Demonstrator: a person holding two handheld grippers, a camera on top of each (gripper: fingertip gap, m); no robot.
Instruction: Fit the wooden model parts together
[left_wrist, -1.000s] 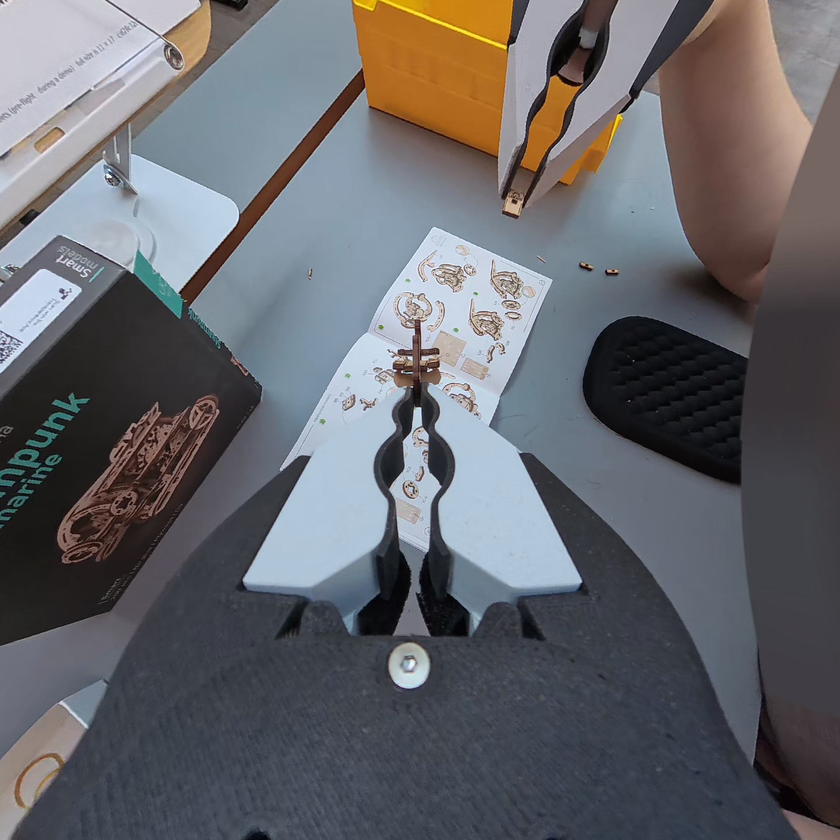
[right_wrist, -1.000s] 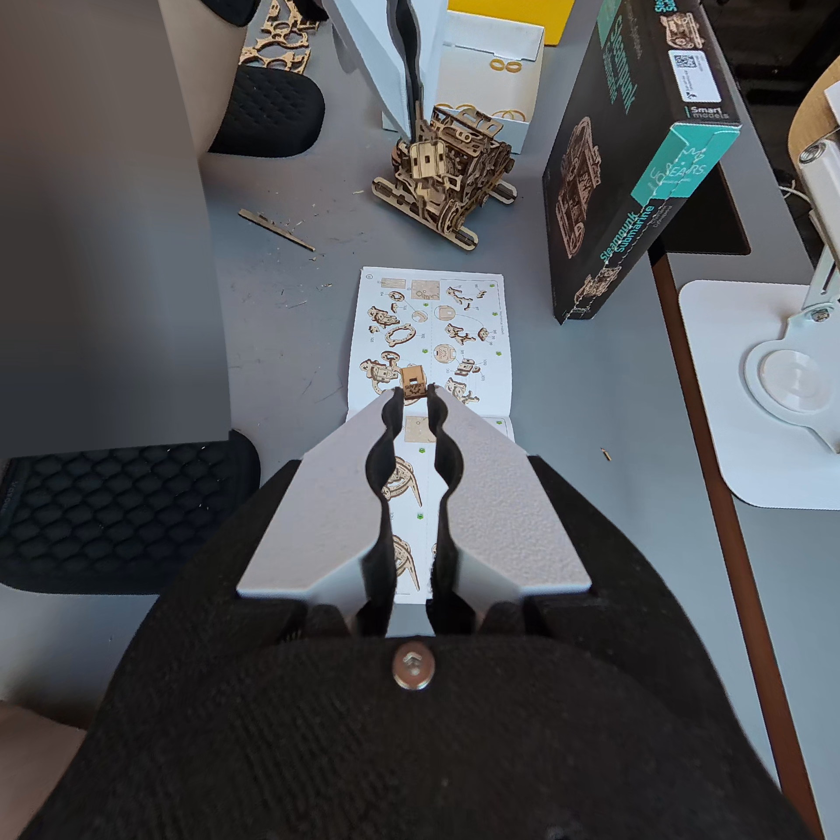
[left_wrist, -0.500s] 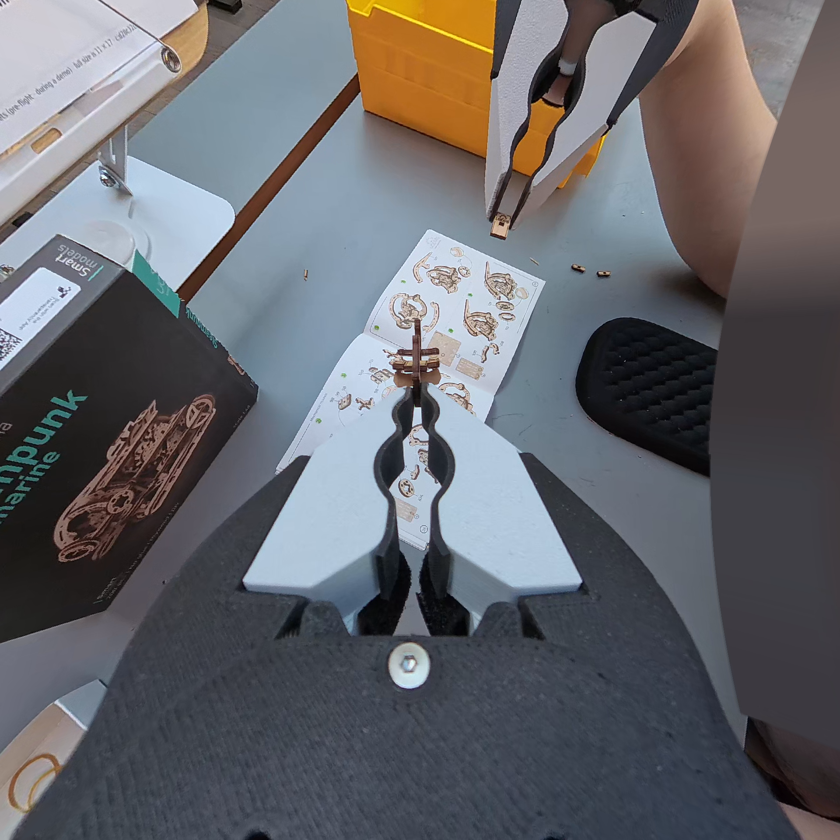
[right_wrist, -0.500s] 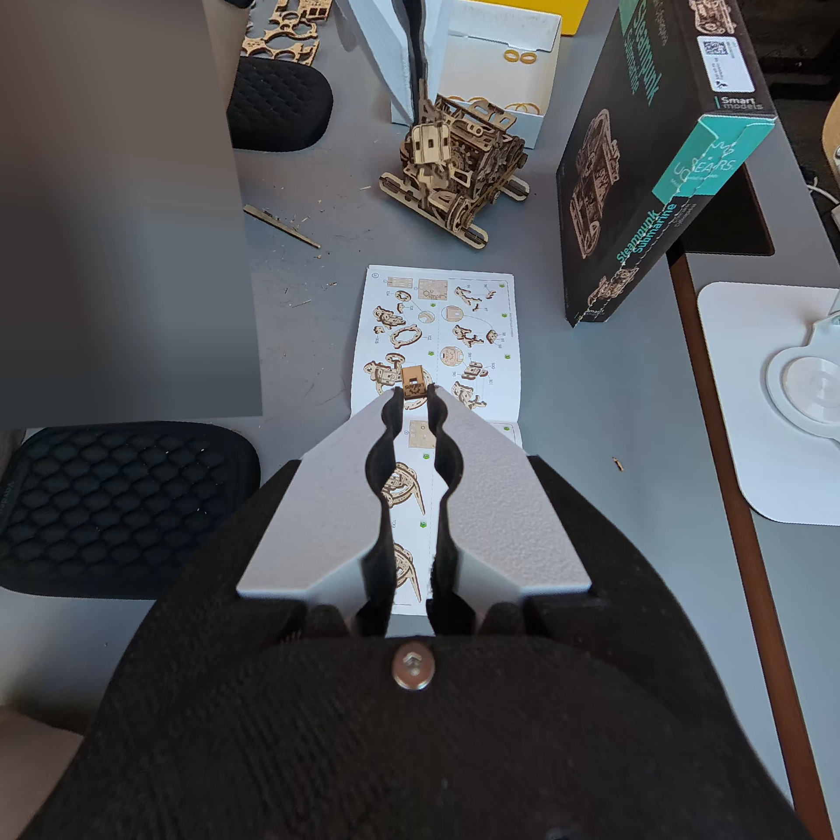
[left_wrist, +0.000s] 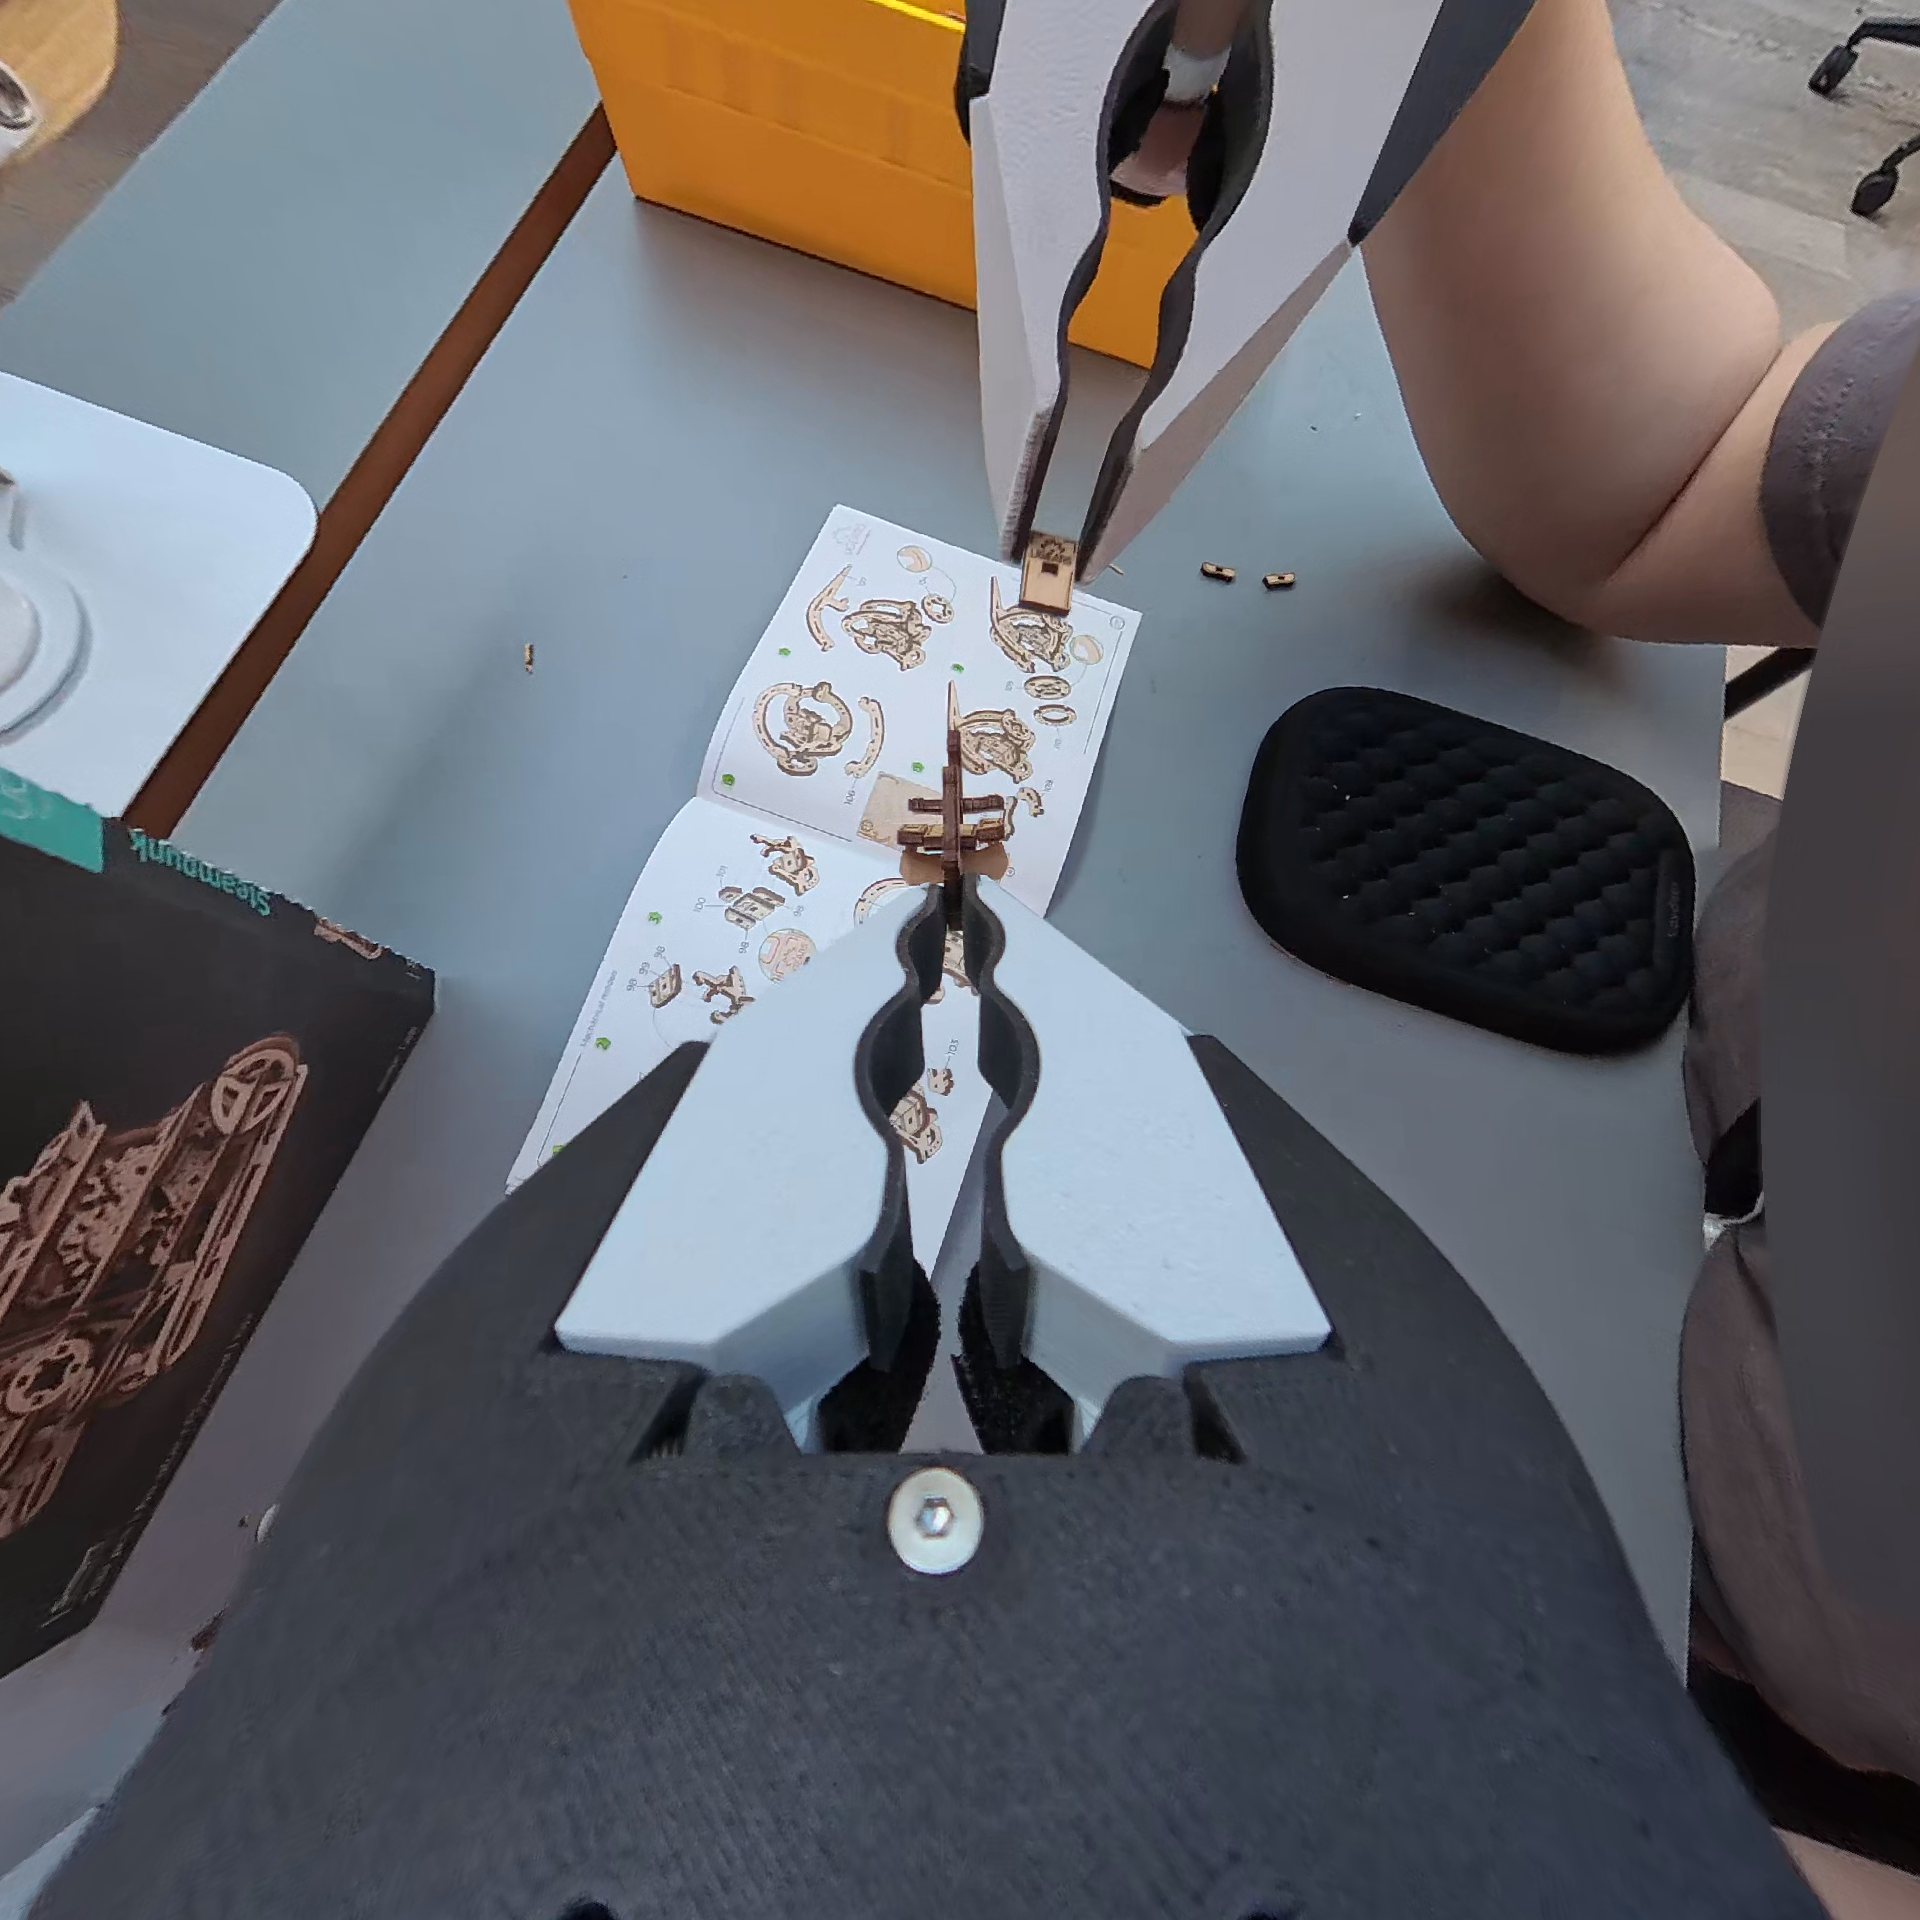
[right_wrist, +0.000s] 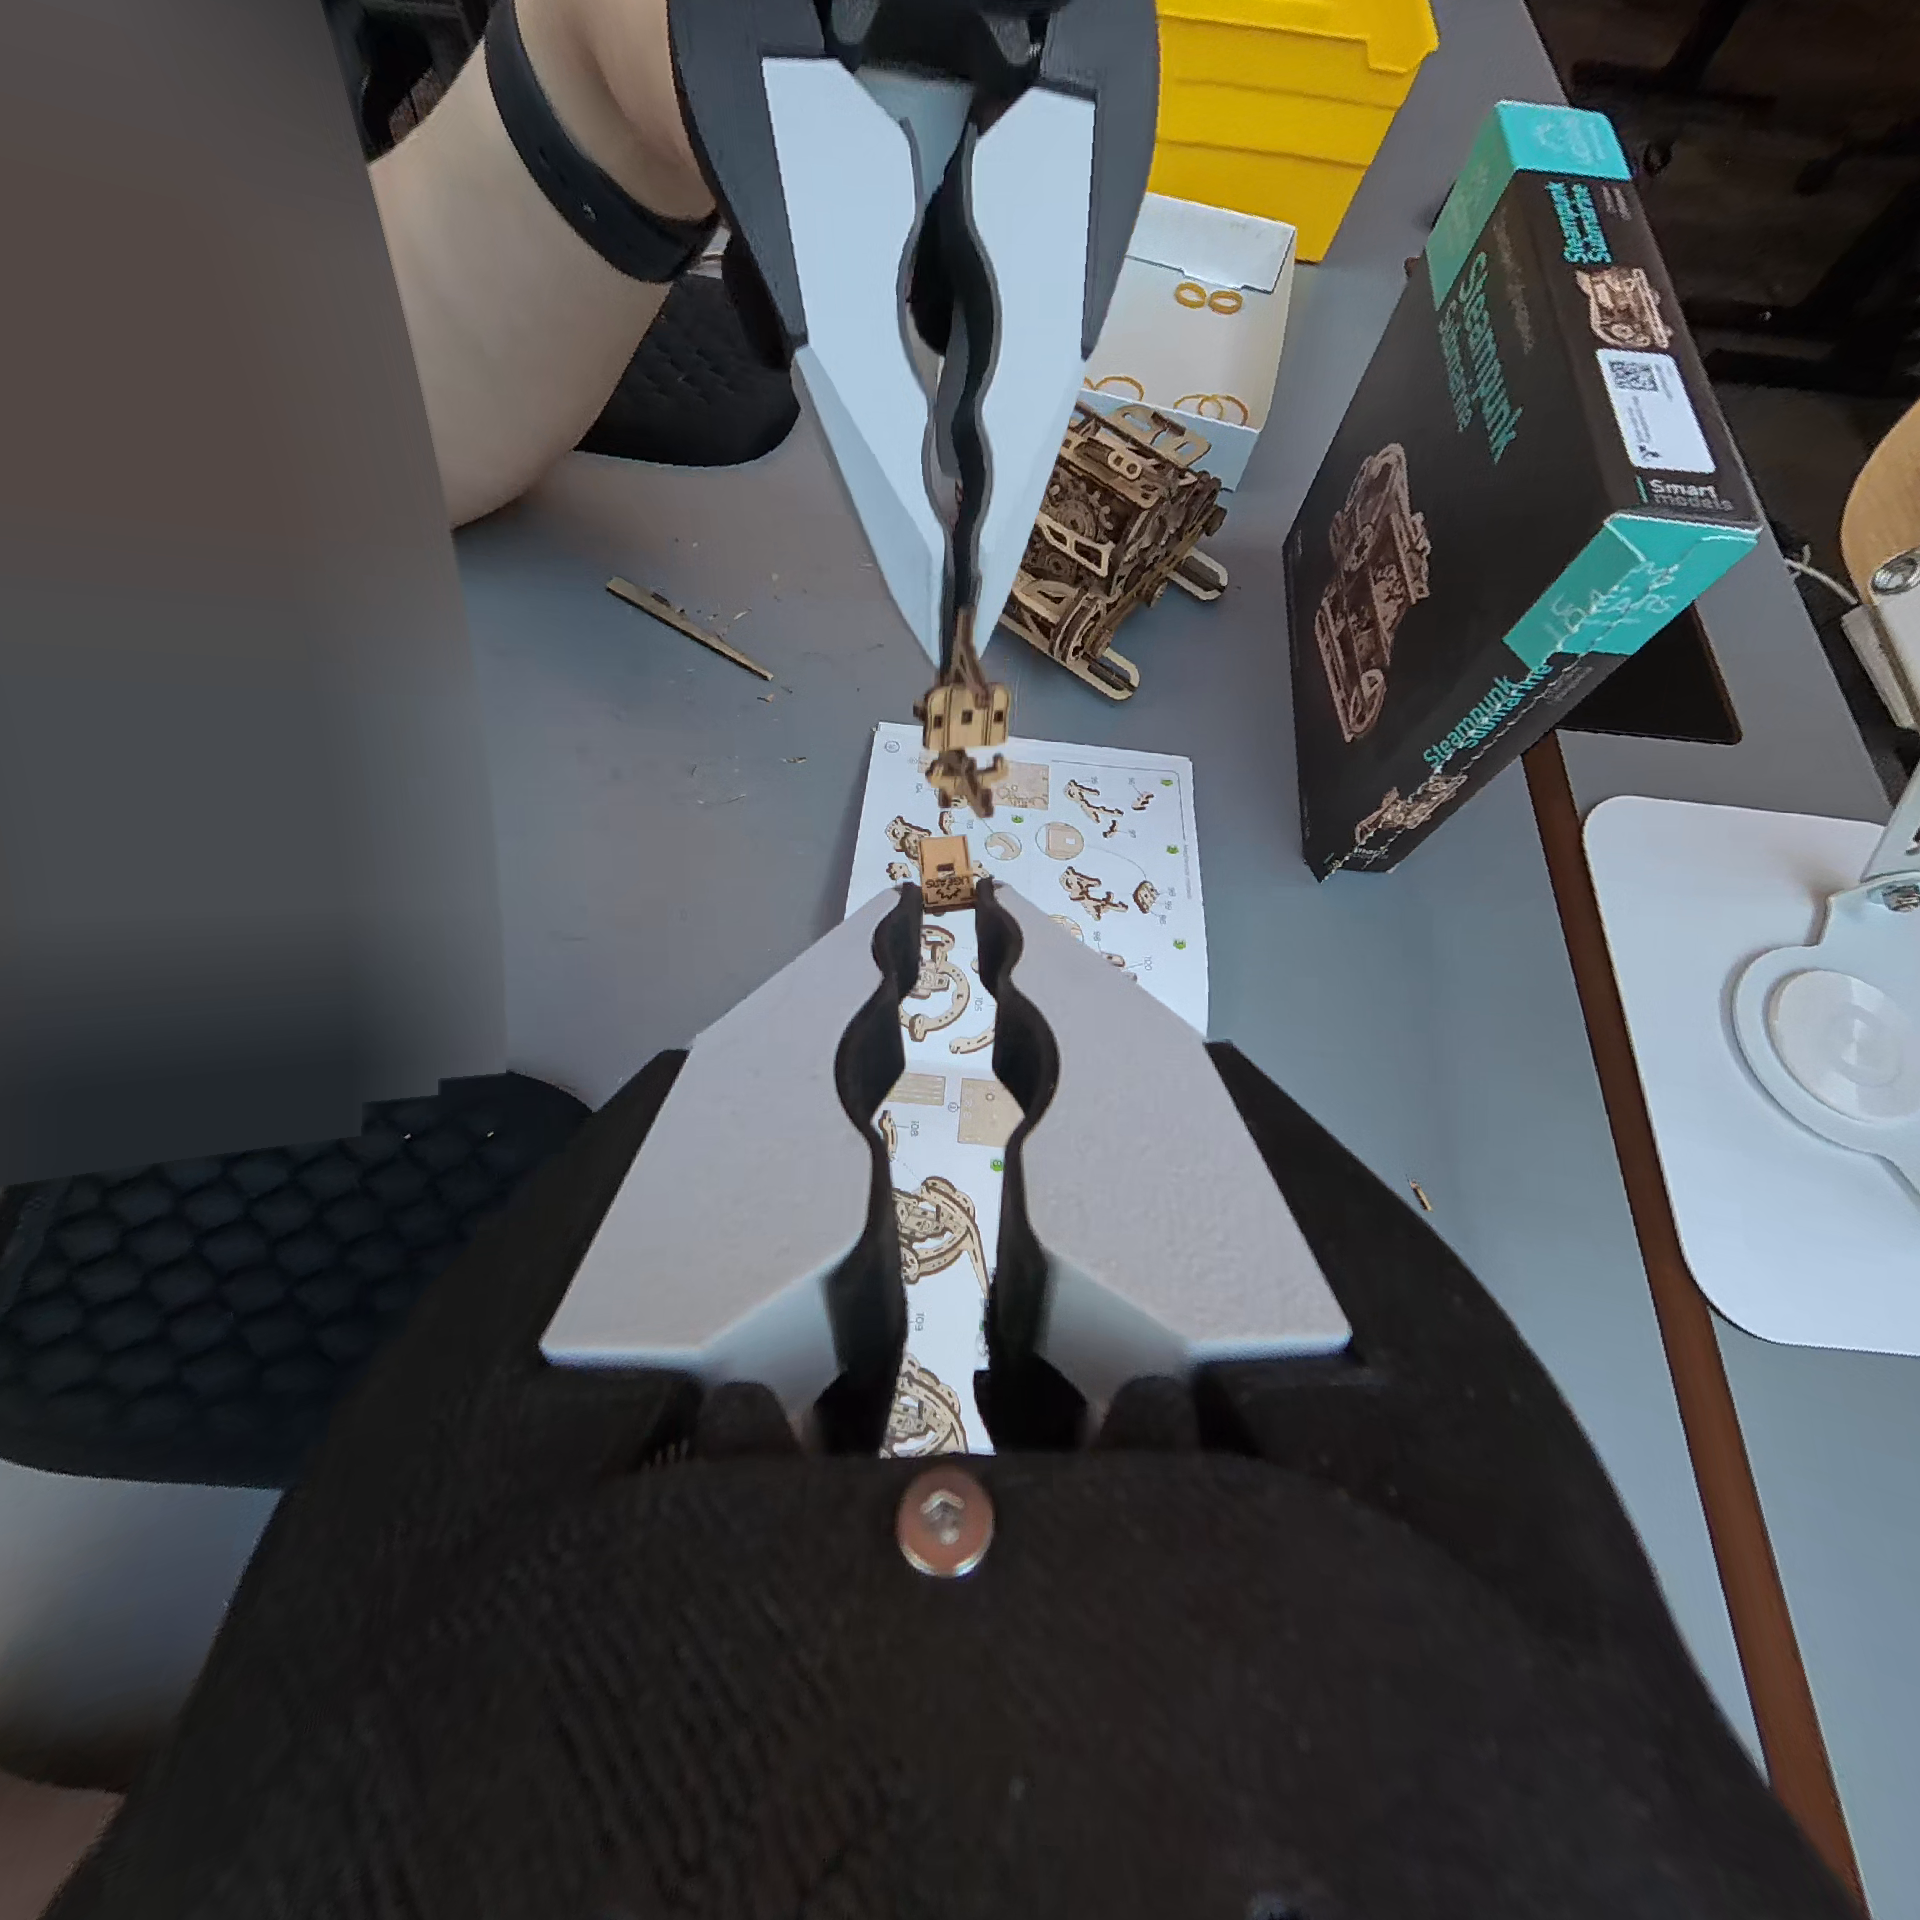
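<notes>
My left gripper (left_wrist: 949, 902) is shut on a small wooden sub-assembly (left_wrist: 951, 816), a thin upright piece with cross pieces, held above the open instruction booklet (left_wrist: 831, 790). My right gripper (right_wrist: 948, 902) is shut on a small flat square wooden part (right_wrist: 943, 875). In the left wrist view the right gripper (left_wrist: 1055, 556) comes down from the top with the square part (left_wrist: 1044, 574) at its tips. In the right wrist view the left gripper (right_wrist: 961, 639) faces mine, and its sub-assembly (right_wrist: 964, 740) hangs just beyond the square part. The two parts are close but apart.
A larger built wooden model (right_wrist: 1117, 540) stands behind the booklet. A dark kit box (right_wrist: 1496, 499) leans at the right, with a white box (right_wrist: 1195, 312) and a yellow bin (left_wrist: 821, 135) behind. Black pads (left_wrist: 1465, 868) lie on the grey table (left_wrist: 499, 540). A person's arm (left_wrist: 1558, 343) is close. Left tips to right tips: about 6 centimeters. The left tips stand about 20 centimeters off the larger built wooden model (right_wrist: 1117, 540).
The two grippers have moved towards each other. The right gripper's square part has come from beside the yellow bin to just above the booklet, close to the left gripper's sub-assembly.
</notes>
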